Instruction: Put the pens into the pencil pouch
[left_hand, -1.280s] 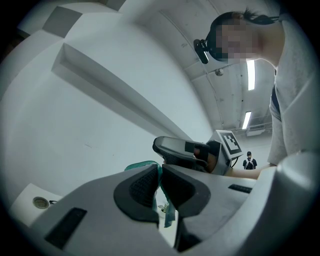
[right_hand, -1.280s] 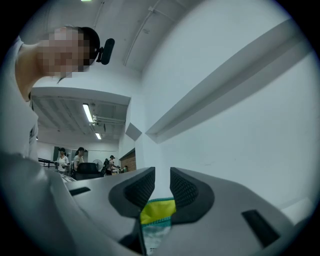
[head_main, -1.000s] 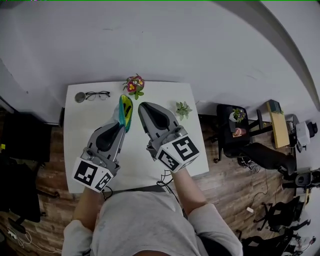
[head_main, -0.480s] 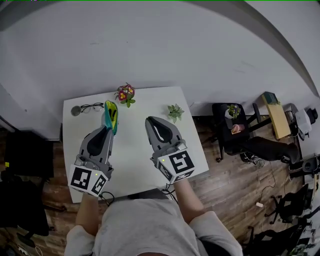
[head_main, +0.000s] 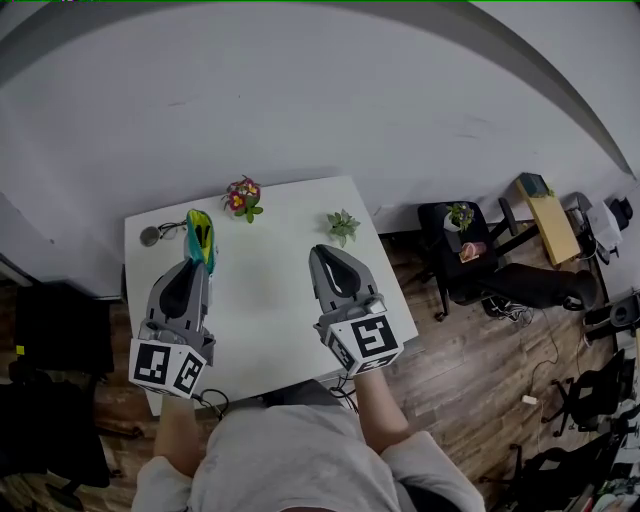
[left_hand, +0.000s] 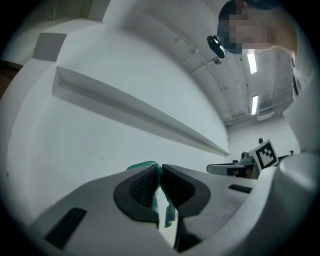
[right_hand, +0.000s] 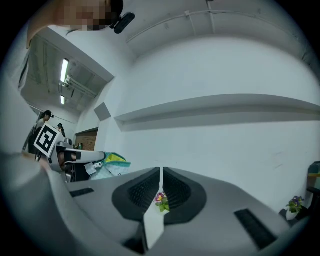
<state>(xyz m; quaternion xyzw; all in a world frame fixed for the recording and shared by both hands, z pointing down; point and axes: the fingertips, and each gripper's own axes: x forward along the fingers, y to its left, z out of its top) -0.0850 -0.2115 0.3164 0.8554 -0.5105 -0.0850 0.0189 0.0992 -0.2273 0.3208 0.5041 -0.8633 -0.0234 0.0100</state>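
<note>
My left gripper (head_main: 196, 262) is shut on one end of a teal and yellow pencil pouch (head_main: 199, 240), holding it above the left part of the white table (head_main: 270, 300). In the left gripper view the pads pinch the pouch's teal fabric (left_hand: 159, 200). My right gripper (head_main: 328, 250) hovers over the table's right part with its jaws shut and nothing between them. In the right gripper view the pouch (right_hand: 114, 161) shows at the left, in the left gripper. No pen shows in any view.
A pot of pink and yellow flowers (head_main: 241, 196) stands at the table's far edge, and a small green plant (head_main: 342, 226) to its right. Glasses (head_main: 172, 229) and a round grey object (head_main: 149, 236) lie at the far left corner. Black chairs (head_main: 470, 265) stand to the right.
The two grippers have drawn apart. My right gripper has swung to the right, away from the pouch. My left gripper has carried the pouch a little to the left.
</note>
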